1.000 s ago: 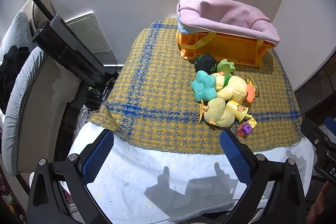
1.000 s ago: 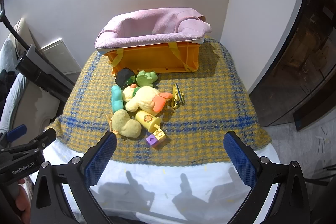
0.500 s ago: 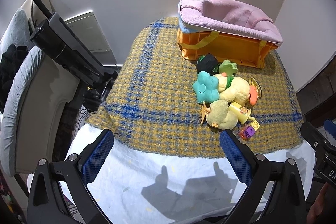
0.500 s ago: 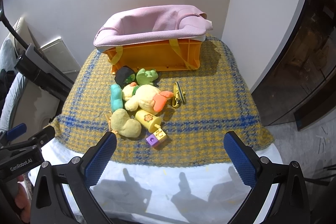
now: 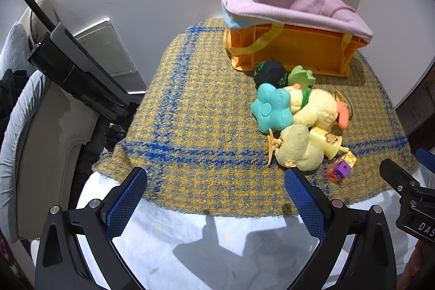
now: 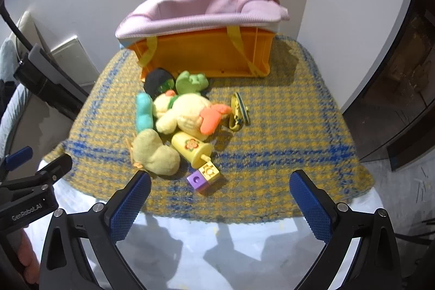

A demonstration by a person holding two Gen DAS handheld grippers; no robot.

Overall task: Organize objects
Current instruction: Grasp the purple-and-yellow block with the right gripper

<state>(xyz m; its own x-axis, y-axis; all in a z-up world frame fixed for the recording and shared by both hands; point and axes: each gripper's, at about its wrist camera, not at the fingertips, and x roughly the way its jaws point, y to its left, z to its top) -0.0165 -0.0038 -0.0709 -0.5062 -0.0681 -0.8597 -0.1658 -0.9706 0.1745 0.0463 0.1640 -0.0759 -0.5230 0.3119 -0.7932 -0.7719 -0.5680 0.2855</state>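
A pile of toys lies on a yellow and blue plaid cloth [image 5: 190, 110]: a teal flower plush [image 5: 272, 106], a pale yellow duck plush [image 6: 187, 110], a round yellow-green plush [image 6: 155, 152], a yellow toy cup [image 6: 191, 146], a purple and yellow block [image 6: 204, 177], a black toy [image 6: 157, 79] and a green frog toy [image 6: 190, 80]. Behind them stands an orange basket with a pink liner [image 6: 204, 45], also in the left wrist view [image 5: 291, 37]. My left gripper [image 5: 214, 197] is open and empty before the pile. My right gripper [image 6: 220, 203] is open and empty just in front of the block.
A yellow and blue clip-like item [image 6: 239, 110] lies right of the duck. A white sheet [image 6: 217, 249] covers the near table edge. A black stand [image 5: 76, 72] and a grey chair [image 5: 16, 127] are to the left. A wall is behind the basket.
Both grippers have moved forward and closer to the toy pile, which looks larger now. Both stay open. No toy has moved.
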